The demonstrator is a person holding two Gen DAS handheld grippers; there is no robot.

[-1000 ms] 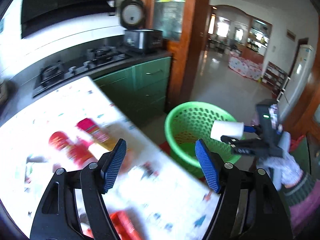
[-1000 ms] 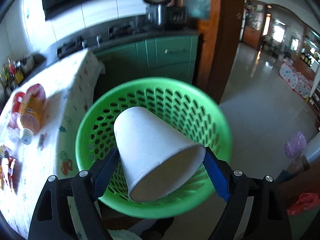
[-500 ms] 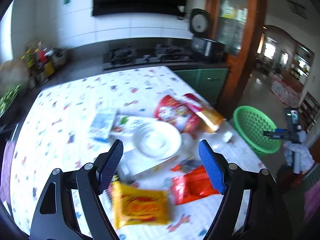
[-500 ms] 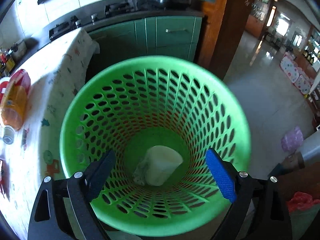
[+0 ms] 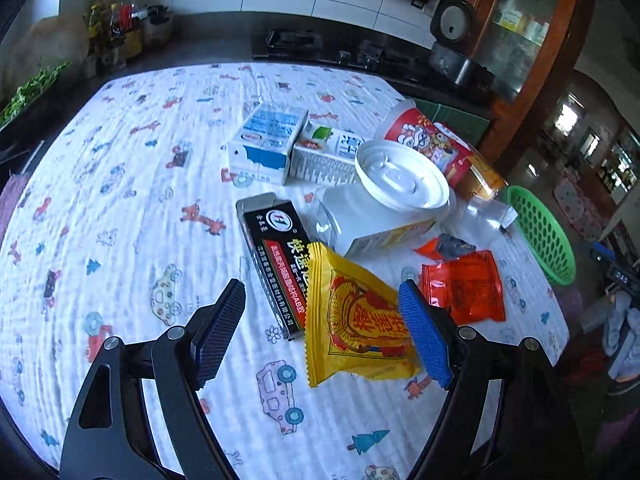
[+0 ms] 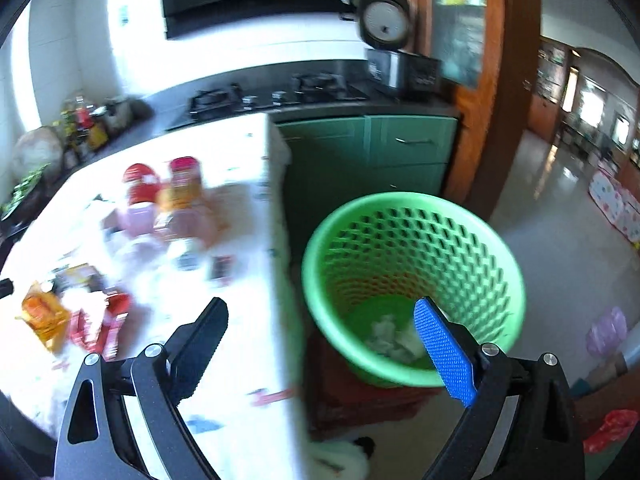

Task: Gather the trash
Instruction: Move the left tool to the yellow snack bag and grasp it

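the table point(image 5: 120, 184) wears a white cloth printed with small cars, giraffes and trees, and the trash lies gathered toward its right side: a blue-and-white carton point(image 5: 266, 142) touching a white-and-green carton point(image 5: 326, 154), a clear tub with a white lid point(image 5: 400, 178) tipped on its side, a red-and-white paper cup point(image 5: 424, 136) lying behind it, a black box point(image 5: 276, 256), a yellow snack packet point(image 5: 356, 320) overlapping the box's end, and a red packet point(image 5: 464, 286) just beside that. the left claw point(image 5: 320, 336) hangs over this heap with its jaws standing apart and nothing pressed, the yellow packet below and between them. off the table's right edge a green basket point(image 6: 416, 276) stands on the floor, crumpled white trash point(image 6: 394, 338) in its bottom. the right claw point(image 6: 324, 350) is over the table's edge by the basket, jaws opening and empty. behind the table runs a dark counter with a gas hob point(image 6: 276, 94), a rice cooker point(image 6: 390, 46), green cabinets point(image 6: 372, 152), white tiled wall and a wooden door frame point(image 6: 508, 80) opening onto a shiny floor point(image 6: 560, 216); the right view is blurred.
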